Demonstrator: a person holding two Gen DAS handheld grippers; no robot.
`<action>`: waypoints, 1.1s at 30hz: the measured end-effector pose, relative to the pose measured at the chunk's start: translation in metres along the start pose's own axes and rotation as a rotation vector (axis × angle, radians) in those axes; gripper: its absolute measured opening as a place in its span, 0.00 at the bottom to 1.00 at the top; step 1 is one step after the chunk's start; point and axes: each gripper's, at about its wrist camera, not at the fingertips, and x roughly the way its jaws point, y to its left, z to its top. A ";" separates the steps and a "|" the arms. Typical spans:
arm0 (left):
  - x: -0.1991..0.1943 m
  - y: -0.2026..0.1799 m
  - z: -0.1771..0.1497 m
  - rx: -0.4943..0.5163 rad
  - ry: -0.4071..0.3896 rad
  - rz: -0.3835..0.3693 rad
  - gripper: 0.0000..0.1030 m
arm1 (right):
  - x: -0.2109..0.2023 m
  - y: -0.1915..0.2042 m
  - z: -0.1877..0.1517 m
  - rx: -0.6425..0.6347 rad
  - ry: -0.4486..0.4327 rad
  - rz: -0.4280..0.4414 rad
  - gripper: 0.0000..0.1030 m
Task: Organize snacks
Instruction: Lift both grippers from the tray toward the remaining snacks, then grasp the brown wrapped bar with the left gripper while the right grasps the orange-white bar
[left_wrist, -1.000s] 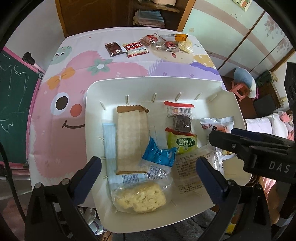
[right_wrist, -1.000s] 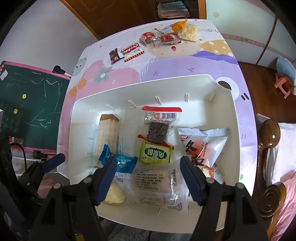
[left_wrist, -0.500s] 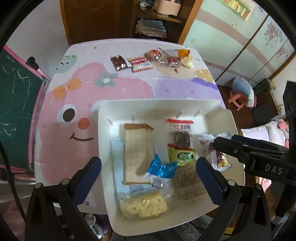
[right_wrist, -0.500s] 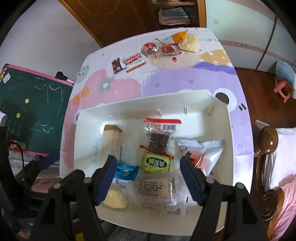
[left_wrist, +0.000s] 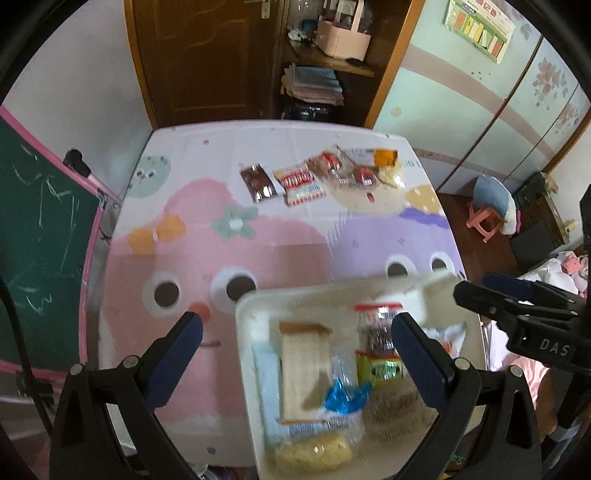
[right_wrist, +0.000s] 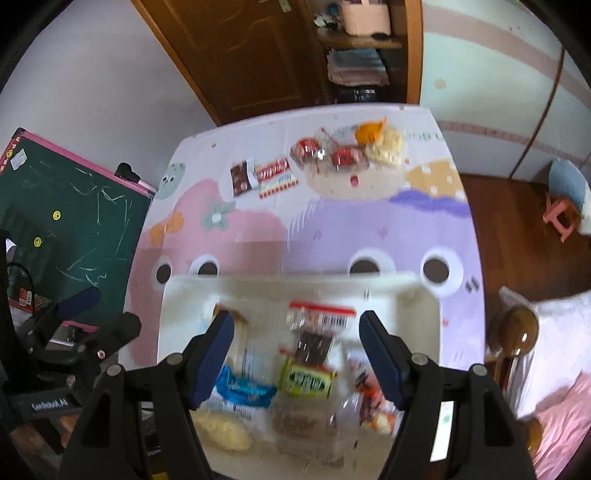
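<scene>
A white tray (left_wrist: 247, 314) at the table's near edge holds several snack packets: a tan cracker pack (left_wrist: 301, 369), a blue wrapper (left_wrist: 345, 397), a green packet (left_wrist: 380, 369) and a dark brownie pack (left_wrist: 375, 332). The tray also shows in the right wrist view (right_wrist: 413, 291). More snacks lie in a row at the table's far side: a brown packet (left_wrist: 258, 182), a red-and-white packet (left_wrist: 301, 182) and a clear-wrapped cluster (left_wrist: 354, 170). My left gripper (left_wrist: 295, 343) and right gripper (right_wrist: 295, 339) are both open and empty, raised above the tray.
The table (left_wrist: 258, 240) wears a pink and purple cartoon cloth. A green chalkboard (left_wrist: 40, 240) leans at its left. A wooden door and shelf stand behind. A small pink stool (left_wrist: 484, 221) and a bed post (right_wrist: 517, 332) are on the right.
Both grippers have lifted and pulled back from the tray, staying open. The tray now sits lower and smaller in both views, and more of the far table shows.
</scene>
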 end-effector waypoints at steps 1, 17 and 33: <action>0.000 0.001 0.006 0.003 -0.004 0.003 0.99 | -0.002 0.001 0.007 -0.009 -0.010 -0.004 0.68; 0.025 0.025 0.179 0.005 -0.097 0.059 0.99 | 0.016 -0.005 0.187 -0.269 -0.099 -0.149 0.68; 0.254 0.066 0.210 -0.164 0.213 0.122 0.90 | 0.210 -0.049 0.248 -0.515 0.145 -0.322 0.53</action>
